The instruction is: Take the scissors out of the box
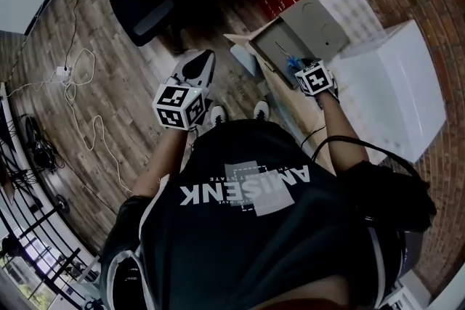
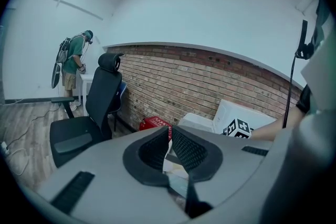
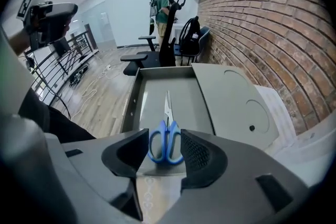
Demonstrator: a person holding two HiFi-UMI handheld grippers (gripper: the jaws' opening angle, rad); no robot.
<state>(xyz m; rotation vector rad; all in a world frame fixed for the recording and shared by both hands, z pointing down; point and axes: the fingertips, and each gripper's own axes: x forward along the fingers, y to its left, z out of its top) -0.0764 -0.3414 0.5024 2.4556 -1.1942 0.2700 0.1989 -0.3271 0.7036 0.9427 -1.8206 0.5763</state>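
On the right gripper [image 3: 165, 132], the jaws are spread either side of the scissors' [image 3: 167, 113] blue handles, not pinching them. The scissors lie flat in the open box [image 3: 131, 97]. The left gripper [image 2: 170, 131] is pressed together, empty.

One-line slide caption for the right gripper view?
Open right gripper poised over blue-handled steel scissors lying flat in an open cardboard box.

Brick wall [image 2: 210, 81], wood floor [image 1: 131, 105], blk office chair [image 2: 100, 97], white wall [image 2: 184, 8].
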